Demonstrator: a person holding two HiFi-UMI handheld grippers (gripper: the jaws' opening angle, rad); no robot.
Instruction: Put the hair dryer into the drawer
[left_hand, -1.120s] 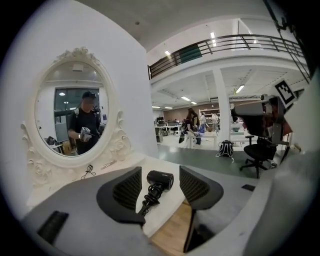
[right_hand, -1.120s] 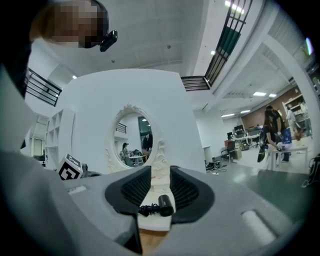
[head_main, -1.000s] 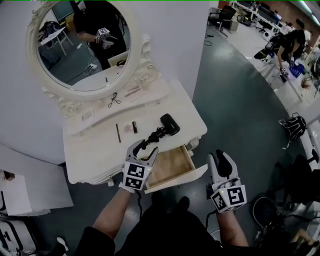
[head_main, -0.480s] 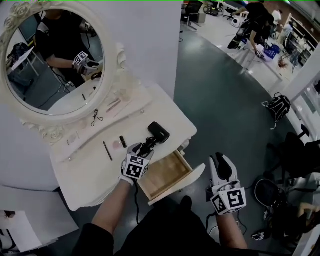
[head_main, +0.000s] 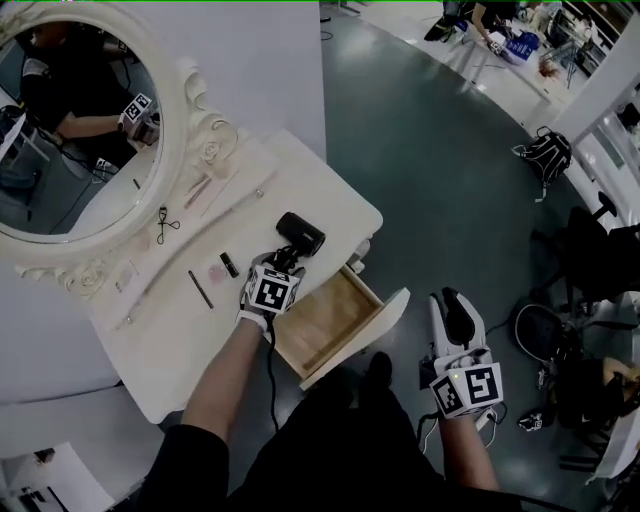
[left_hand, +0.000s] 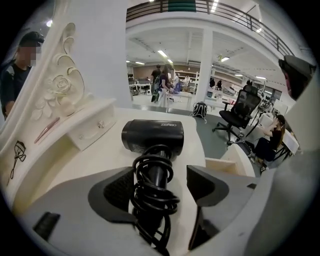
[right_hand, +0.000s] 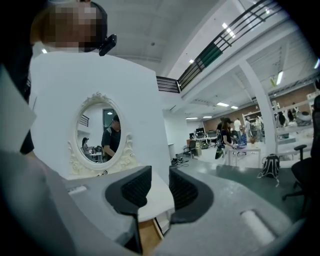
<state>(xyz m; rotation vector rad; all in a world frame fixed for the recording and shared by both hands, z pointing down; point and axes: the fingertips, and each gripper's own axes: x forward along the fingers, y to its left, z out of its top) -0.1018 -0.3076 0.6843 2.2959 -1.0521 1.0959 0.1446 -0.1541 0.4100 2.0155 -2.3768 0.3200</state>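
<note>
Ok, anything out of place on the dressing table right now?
Nothing stands out. The hair dryer lies flat on the tabletop, its cord wound snugly round it, and the drawer stands pulled open. No spill or damage shows.

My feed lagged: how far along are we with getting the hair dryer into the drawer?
Done: the drawer stands open. In hand: the left claw, jaws just opened wider, straddles the cord-wrapped handle of the hair dryer on the vanity top, not yet clamped. Left: grip, lift, set it in the drawer.
</note>
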